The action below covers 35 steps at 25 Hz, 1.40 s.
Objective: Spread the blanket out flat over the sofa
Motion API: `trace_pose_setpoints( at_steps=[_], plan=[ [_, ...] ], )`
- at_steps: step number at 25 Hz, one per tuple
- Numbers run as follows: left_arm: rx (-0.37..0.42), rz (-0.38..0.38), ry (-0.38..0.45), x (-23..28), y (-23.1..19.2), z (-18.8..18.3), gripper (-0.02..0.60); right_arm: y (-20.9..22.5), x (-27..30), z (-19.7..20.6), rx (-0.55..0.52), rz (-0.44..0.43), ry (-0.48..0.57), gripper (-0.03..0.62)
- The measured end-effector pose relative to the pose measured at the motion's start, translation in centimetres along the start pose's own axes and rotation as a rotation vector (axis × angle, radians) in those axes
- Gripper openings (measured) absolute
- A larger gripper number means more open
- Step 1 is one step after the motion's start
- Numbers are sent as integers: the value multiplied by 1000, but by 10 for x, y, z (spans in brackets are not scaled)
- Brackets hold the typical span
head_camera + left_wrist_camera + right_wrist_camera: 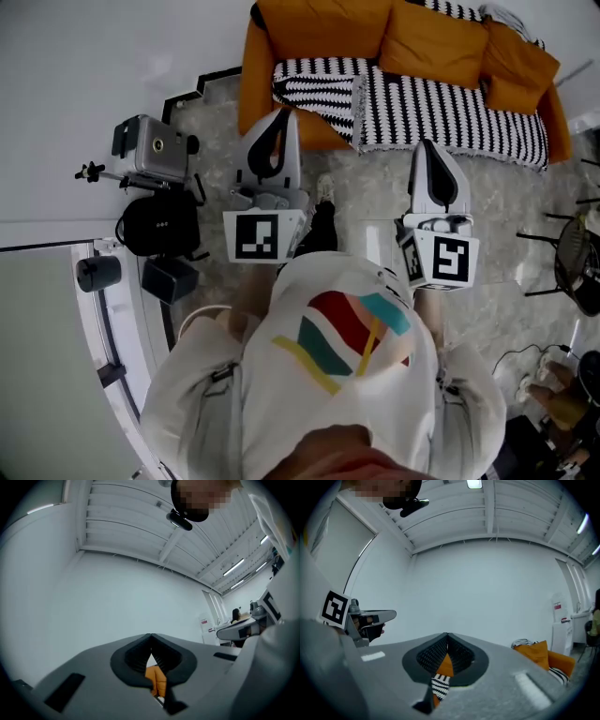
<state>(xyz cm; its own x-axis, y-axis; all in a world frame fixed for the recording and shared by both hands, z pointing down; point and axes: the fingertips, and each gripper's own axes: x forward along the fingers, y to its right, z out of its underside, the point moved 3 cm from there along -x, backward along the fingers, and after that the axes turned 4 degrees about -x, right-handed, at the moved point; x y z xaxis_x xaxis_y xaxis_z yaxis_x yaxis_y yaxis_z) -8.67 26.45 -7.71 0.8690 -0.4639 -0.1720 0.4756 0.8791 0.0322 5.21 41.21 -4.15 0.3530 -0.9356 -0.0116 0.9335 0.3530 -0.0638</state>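
Note:
An orange sofa [319, 23] stands at the far side of the floor. A black-and-white zigzag blanket [441, 108] lies along its seat and hangs over the front edge. At its left end a part is folded back on itself [319, 94]. My left gripper [281, 114] is held in the air just short of that folded end, shut and holding nothing. My right gripper [427, 145] hovers in front of the blanket's middle, also shut and holding nothing. In the left gripper view the sofa [157, 679] shows past the shut jaws. In the right gripper view the blanket [439, 685] shows the same way.
A grey device on a stand [150, 148] and a black bag [157, 225] sit on the floor at the left. A black wire chair [577, 267] stands at the right, with cables [534, 361] on the floor near it. Orange cushions [436, 42] lean on the sofa back.

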Motion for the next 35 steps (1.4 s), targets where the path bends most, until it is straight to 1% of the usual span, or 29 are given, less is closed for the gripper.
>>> trace_pose_setpoints(
  at_steps=[4,8,13,16,20,23,27,31,35],
  plan=[
    [7,13,1,43,-24,9,15,10,50,4,-1,16,-27,5],
    [-15,15,-3,85,-58,17,15,12,104,0,-19,12,-38,5],
    [10,10,21,141,-104,18,15,17,179,-9,-35,4,-30,5],
    [17,-2,21,167,-133,25,15,9,221,-15,-55,-28,-19,4],
    [-4,-15,-10,201,-162,41,15,-1,270,-16,-63,-79,-19,4],
    [-2,-12,-16,222,-174,47,15,-2,296,-16,-56,-99,-23,3],
    [-5,-18,4,246,-181,47,15,0,319,-15,-64,-112,-22,5],
    [-11,-50,-11,262,-175,49,15,15,332,-9,-37,-131,-26,3],
    [0,-107,-23,275,-167,48,15,35,345,-6,-13,-174,-31,5]
  ],
)
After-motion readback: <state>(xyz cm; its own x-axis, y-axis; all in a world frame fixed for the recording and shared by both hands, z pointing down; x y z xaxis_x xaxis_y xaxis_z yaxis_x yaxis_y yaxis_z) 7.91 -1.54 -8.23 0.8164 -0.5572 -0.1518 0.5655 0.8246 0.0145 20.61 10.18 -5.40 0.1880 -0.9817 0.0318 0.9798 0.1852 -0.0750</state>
